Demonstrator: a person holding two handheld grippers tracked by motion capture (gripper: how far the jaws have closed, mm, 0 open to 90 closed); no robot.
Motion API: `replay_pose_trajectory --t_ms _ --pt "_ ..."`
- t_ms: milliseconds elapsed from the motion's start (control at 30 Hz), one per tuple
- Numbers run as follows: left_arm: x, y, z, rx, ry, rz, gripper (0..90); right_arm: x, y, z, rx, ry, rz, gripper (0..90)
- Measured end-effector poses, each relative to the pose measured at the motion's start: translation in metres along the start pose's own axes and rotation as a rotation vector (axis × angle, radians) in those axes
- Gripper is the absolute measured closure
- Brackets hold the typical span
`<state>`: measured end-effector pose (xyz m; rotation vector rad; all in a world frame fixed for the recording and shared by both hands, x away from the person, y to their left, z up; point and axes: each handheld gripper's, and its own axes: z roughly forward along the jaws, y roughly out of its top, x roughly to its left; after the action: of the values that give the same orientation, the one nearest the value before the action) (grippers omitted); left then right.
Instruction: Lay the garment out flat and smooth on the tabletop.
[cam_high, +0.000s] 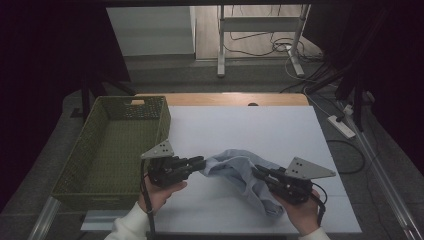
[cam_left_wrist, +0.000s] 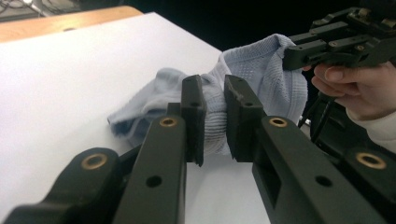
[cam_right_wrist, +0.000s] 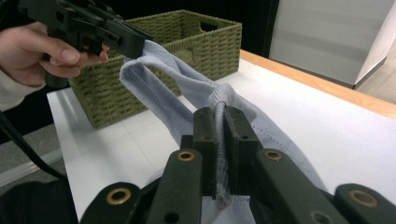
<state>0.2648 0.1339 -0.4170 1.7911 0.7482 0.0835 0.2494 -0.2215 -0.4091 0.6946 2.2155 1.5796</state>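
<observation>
Between the two grippers, over the white surface (cam_high: 280, 135), hangs a pale blue sock (cam_high: 235, 172). The left gripper (cam_high: 200, 163) has its jaws clamped on one bunched, ribbed part of the fabric, which the left gripper view shows pinched between the pads (cam_left_wrist: 215, 116). The right gripper (cam_high: 260, 172) has its jaws nearly together on a thin edge of the cloth, seen as a narrow fold running down between them in the right gripper view (cam_right_wrist: 219, 144). Part of the sock sags toward the surface between the two holds and near the right hand (cam_high: 300, 210); whether it rests there I cannot tell for sure. A green woven basket (cam_high: 107, 150) stands at the left edge of the surface, just beside the left gripper, and looks empty from above.

By my reading, the sock is being held up by two points, either to stretch and fold it or to carry it to the basket. Both grips look firm. If the basket is the goal, the next move calls for both hands to travel left together, keeping the cloth clear of the rim, then to let go once it hangs inside. If folding is meant, one held end needs to come over the other.
</observation>
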Motion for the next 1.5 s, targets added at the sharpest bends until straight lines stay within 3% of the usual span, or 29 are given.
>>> replay_pose_trajectory --t_ms 333,500,767,1167,1500 --pt "0.0 0.013 -0.011 -0.048 0.002 0.009 78.4 -0.001 0.018 0.001 -0.042 -0.005 -0.016 84.1" --pt "-0.004 0.025 -0.014 -0.076 -0.007 0.026 78.4 -0.005 0.031 0.0 -0.083 -0.007 0.013 84.3" --pt "-0.001 0.038 -0.023 -0.108 -0.003 0.024 78.4 -0.006 0.053 -0.002 -0.104 -0.027 -0.022 84.4" --pt "-0.004 0.059 -0.039 -0.159 -0.008 0.038 78.4 -0.01 0.069 -0.012 -0.166 -0.066 -0.026 84.5" --pt "-0.002 0.066 -0.047 -0.175 -0.001 0.035 78.4 -0.012 0.078 -0.007 -0.182 -0.058 -0.015 84.5"
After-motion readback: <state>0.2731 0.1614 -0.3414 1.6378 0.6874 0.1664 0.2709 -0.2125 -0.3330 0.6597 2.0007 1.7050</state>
